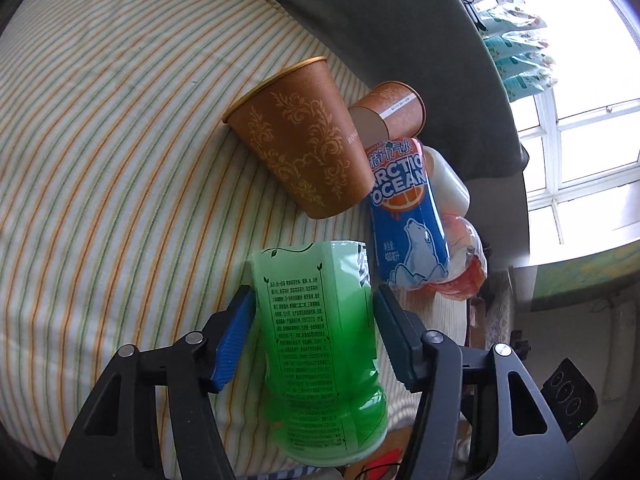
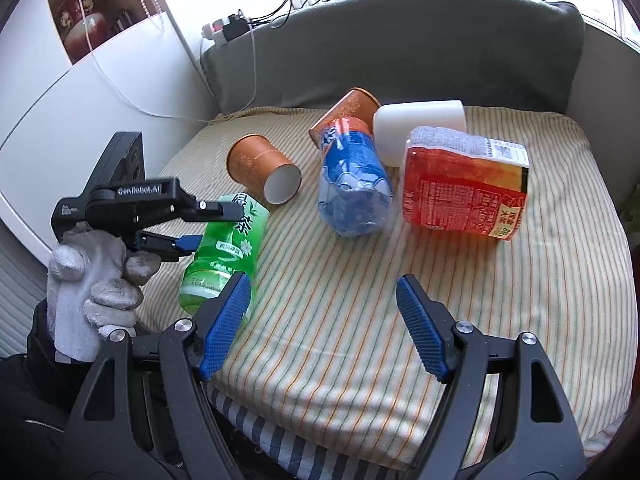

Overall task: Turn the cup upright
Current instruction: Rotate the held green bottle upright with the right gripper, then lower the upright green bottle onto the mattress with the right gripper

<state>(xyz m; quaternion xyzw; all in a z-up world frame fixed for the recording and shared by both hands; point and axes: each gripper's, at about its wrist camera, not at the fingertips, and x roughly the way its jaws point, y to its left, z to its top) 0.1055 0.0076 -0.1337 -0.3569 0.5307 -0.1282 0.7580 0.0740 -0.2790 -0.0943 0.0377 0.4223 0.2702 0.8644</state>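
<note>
Two brown paper cups lie on their sides on the striped cushion [image 2: 360,300]. The nearer cup [image 2: 262,168] [image 1: 298,136] lies alone. The farther cup [image 2: 348,114] [image 1: 394,110] lies behind a blue bottle [image 2: 352,184] [image 1: 408,216]. A white cup [image 2: 418,130] also lies on its side. My left gripper [image 1: 314,300] [image 2: 208,224] has its jaws around a green tea bottle [image 1: 320,344] [image 2: 224,248]; the pads look close to it, contact unclear. My right gripper [image 2: 322,300] is open and empty above the cushion's front.
An orange-red bottle [image 2: 464,188] lies at the right. A grey sofa back [image 2: 400,40] runs behind. Cables and a power strip [image 2: 224,30] lie at the back left. A window [image 1: 580,120] is at the right.
</note>
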